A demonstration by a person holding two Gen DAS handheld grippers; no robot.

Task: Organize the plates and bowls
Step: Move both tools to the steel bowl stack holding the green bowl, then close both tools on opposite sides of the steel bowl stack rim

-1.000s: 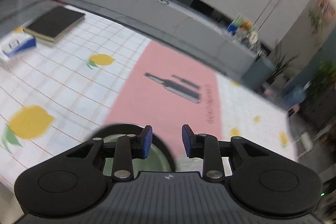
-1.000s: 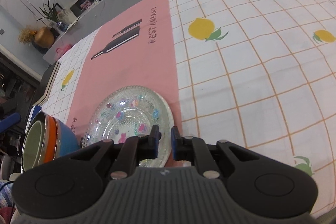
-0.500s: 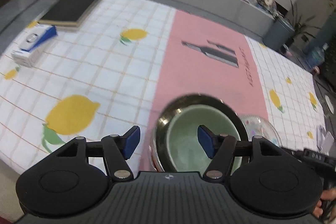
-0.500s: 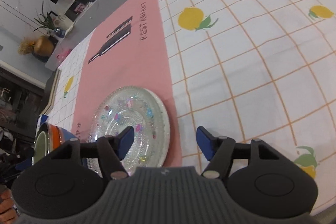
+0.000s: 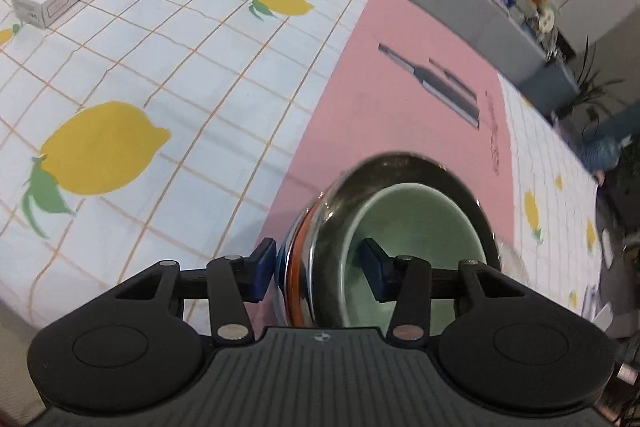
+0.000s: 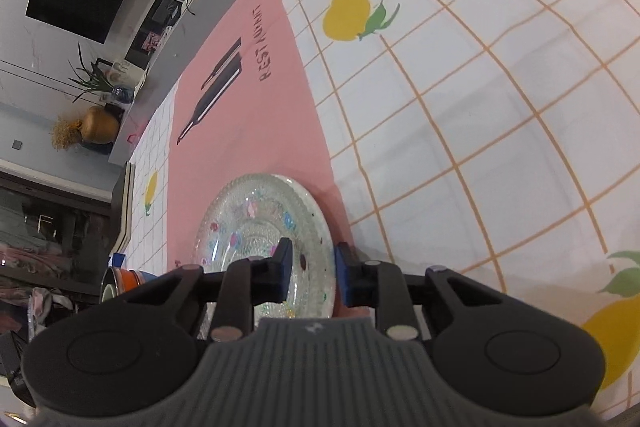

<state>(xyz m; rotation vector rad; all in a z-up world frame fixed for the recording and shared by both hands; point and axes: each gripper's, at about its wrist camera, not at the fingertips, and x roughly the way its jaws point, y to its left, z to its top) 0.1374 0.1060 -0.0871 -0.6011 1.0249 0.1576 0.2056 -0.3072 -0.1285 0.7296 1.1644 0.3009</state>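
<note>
While ribbed, round glass plate (image 6: pixel 264 223) lies flat

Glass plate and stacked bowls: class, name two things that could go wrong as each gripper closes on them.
1. The left gripper jaws are closing over one wall of the stacked bowls; lifted off-centre, the stack could tilt apart.
2. The right gripper jaws are closing on the thin rim of the glass plate; it could slip.
</note>
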